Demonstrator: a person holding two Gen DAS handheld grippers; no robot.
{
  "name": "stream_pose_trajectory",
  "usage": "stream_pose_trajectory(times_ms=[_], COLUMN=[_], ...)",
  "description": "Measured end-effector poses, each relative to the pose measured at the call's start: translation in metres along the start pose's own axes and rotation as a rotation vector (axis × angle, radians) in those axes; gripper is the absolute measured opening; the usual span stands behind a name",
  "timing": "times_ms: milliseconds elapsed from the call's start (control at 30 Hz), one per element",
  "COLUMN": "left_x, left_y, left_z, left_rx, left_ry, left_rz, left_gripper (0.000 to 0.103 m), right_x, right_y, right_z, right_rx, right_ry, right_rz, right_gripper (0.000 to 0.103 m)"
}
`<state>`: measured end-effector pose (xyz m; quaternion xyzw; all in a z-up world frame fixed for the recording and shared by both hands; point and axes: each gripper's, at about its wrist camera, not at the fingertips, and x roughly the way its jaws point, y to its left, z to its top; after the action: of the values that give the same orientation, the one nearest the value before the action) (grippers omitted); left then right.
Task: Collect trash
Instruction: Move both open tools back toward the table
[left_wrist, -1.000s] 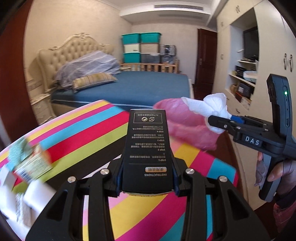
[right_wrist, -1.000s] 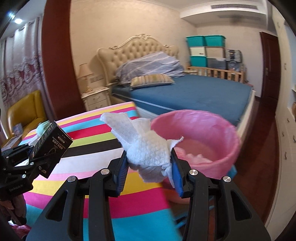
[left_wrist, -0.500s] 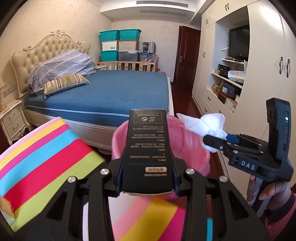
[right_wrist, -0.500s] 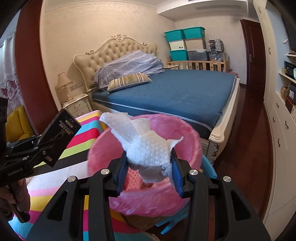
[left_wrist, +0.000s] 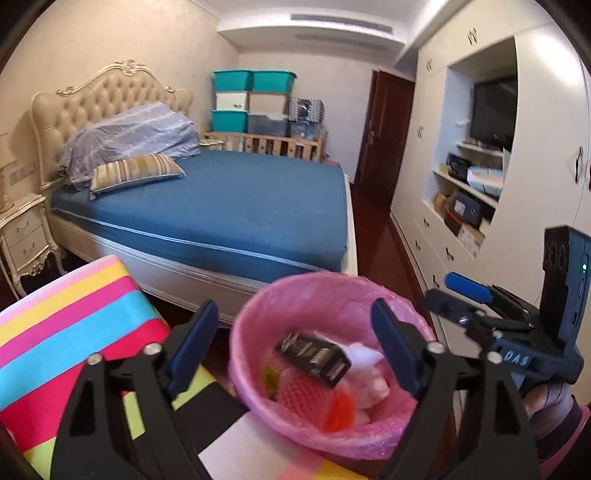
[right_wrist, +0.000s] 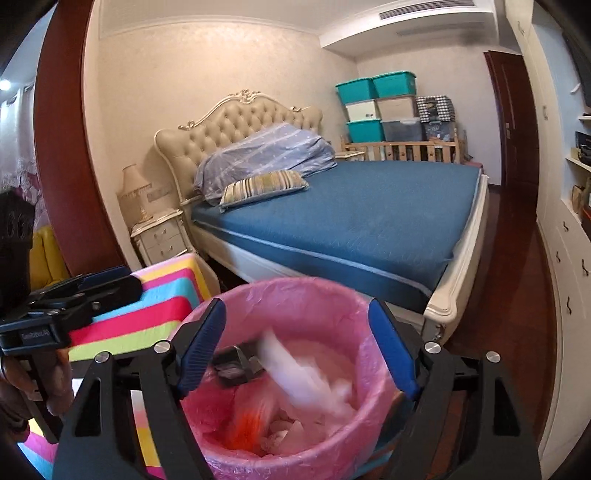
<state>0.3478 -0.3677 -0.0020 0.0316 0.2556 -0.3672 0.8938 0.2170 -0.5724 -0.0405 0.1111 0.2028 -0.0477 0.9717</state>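
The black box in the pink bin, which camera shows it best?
The left wrist view: the black box is sharp and fully visible inside the pink-lined bin, printed side up. The right wrist view shows only a blurred corner of it, partly hidden behind the falling white tissue.

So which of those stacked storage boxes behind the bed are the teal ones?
The two on top and the bottom-left one are teal; between them sits a white box, and the others look grey or clear.

Bright even daylight; strong fisheye bending, dark corners; falling tissue (right_wrist: 295, 373) motion-blurred in right view.
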Motion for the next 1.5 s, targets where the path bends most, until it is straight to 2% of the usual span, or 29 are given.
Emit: stream_pose_trajectory(times_ms=[67,300,533,767,933,1100,1300,1500], left_x=[-0.021,-0.088,-0.167,-0.25,-0.302,-0.344,-0.372,-0.387], left_y=[0.009,0.034,0.063,0.097,0.127,0.16,0.195,0.215], left_z=[-0.004,-0.032,-0.056,-0.096,-0.133,-0.163,-0.192,-0.215], left_rx=[-0.004,-0.016,-0.01,0.005,-0.029,-0.056,-0.138,-0.202], left_ry=[-0.033,-0.077,-0.129,-0.147,-0.141,-0.129,-0.119,-0.105], left_rz=[0.042,0.147,0.301,0.469,0.576,0.692,0.797,0.849], left_gripper=[0.094,0.098,0.098,0.098,0.098,0.098,0.098,0.098], right_x=[-0.014,-0.063,-0.092,-0.111,-0.104,-0.078,-0.052,-0.03], right_y=[-0.001,0.02,0.076,0.126,0.173,0.23,0.301,0.354], right_z=[0.002,-0.004,-0.012,-0.023,-0.037,-0.053,-0.084,-0.115], right_rx=[0.009,-0.015,-0.121,-0.133,-0.163,-0.186,-0.267,-0.368], right_ry=[-0.025,-0.07,-0.083,-0.084,-0.049,0.021,0.113,0.213], right_rz=[0.011,0.024,0.021,0.064,0.13,0.215,0.305,0.373], right_gripper=[0.076,0.076,0.076,0.08,0.08,0.08,0.08,0.08])
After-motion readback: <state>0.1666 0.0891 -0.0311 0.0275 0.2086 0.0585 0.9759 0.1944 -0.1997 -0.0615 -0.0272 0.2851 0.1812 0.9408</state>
